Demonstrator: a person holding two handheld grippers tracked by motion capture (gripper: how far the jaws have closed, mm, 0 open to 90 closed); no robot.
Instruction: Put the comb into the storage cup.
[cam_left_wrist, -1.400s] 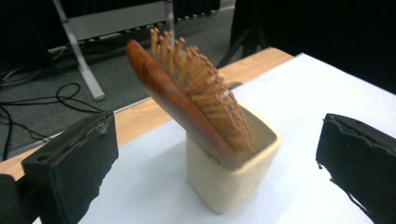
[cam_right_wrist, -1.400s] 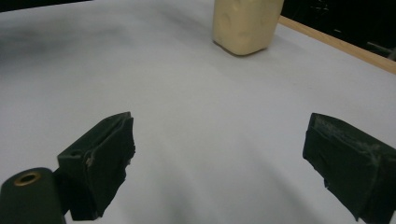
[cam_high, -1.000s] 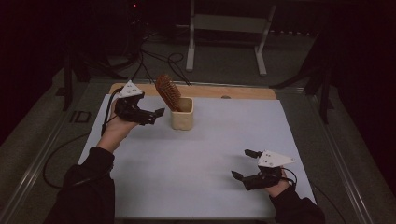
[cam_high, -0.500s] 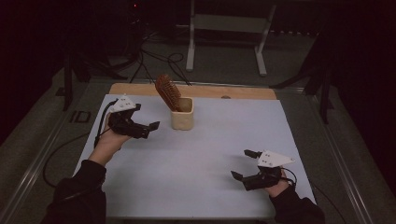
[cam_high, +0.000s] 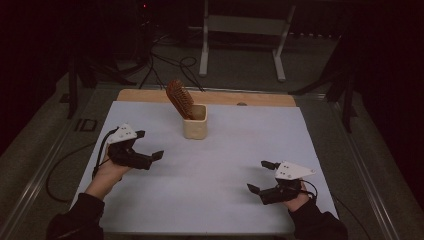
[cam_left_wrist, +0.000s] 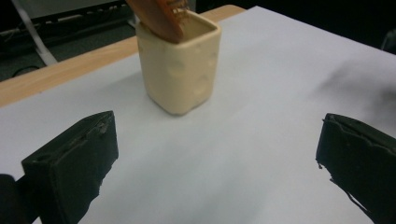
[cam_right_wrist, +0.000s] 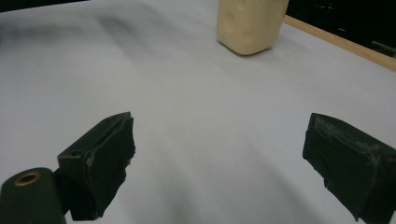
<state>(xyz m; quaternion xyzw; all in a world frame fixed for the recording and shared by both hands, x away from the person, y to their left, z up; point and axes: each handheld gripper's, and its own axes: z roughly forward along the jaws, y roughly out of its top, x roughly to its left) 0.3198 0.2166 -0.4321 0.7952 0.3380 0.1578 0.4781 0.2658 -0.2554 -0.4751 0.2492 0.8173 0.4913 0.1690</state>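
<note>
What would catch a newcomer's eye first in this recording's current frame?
The brown hairbrush stands out: it leans tilted out of the cream cup near the far middle of the white table. Next come the two hand-held tools, both with jaws open and holding nothing: the left tool at the near left of the cup, the right tool at the near right corner.

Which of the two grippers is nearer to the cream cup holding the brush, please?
The left gripper, at the table's left side: it sits closer to the cream cup with the brush, fingers open. The right gripper lies at the near right edge.
</note>
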